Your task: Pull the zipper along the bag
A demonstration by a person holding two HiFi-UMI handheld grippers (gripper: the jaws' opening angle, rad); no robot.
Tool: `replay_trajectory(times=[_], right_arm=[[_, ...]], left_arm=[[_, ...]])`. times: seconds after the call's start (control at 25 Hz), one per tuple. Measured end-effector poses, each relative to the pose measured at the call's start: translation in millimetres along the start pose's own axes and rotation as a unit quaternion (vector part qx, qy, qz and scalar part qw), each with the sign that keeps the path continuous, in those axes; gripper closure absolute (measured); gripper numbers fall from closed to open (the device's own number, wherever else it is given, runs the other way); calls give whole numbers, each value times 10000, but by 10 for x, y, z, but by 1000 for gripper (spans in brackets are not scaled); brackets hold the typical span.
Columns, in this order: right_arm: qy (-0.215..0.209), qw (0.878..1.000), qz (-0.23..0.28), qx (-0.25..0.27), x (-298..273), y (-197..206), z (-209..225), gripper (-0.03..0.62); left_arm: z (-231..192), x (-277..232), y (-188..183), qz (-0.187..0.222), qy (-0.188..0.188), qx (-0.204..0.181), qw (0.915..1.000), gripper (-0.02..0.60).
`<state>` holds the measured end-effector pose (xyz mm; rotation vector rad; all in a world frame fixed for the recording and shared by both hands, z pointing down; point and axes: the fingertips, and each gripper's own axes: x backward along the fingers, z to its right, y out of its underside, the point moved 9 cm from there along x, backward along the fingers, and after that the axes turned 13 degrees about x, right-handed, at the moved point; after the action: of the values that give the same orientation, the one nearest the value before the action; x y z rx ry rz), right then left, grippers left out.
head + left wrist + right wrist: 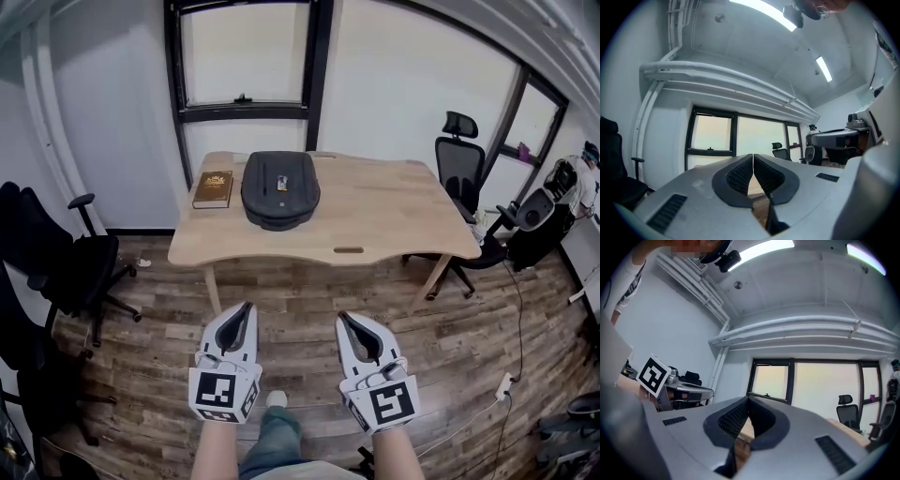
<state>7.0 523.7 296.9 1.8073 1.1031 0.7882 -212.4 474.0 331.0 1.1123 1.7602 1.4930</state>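
Black bag (280, 190). Pale wood bench (394, 220). Brown book (213, 188), gold motif. Grey-brown plank floor (300, 300). White-grey left tongs (248, 306), right tongs (343, 317); black-and-white square-patterned markers (217, 394).

My head view is evenly bright. Pale daylight fills the window (246, 56), its panes washed out, and only a soft shadow lies on the floor (309, 281) under the table (375, 211). Walls and frames bow toward the edges. In both gripper views a dark ring closes off the corners and the fisheye bends the ceiling. A strip light (764, 14) overhead burns out to white glare. Close to the lens, the shells of my left gripper (753, 157) and right gripper (748, 400) look soft, lit flat and cool.
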Motion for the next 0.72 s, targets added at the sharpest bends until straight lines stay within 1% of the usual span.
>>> replay_trajectory(times=[0.12,0.28,0.4,0.56,0.72], right_arm=[[53,9999,-89,0,-420,101,142,542],[77,9993,-358,-80,-978,264,340,542],[143,9990,-399,-152,-1378,348,460,542],[239,9986,-458,-145,-1800,418,597,542],[229,9982,-537,-155,-2054,540,643,542]], left_arm=[[-251,-412,-33,-21,51,35,10000,565],[-601,-953,-62,-74,107,55,9999,565],[-871,-1302,-88,-99,115,108,9998,565],[-1153,-1681,-136,-97,131,180,9997,565],[-1321,-1906,-87,-125,129,215,9996,565]])
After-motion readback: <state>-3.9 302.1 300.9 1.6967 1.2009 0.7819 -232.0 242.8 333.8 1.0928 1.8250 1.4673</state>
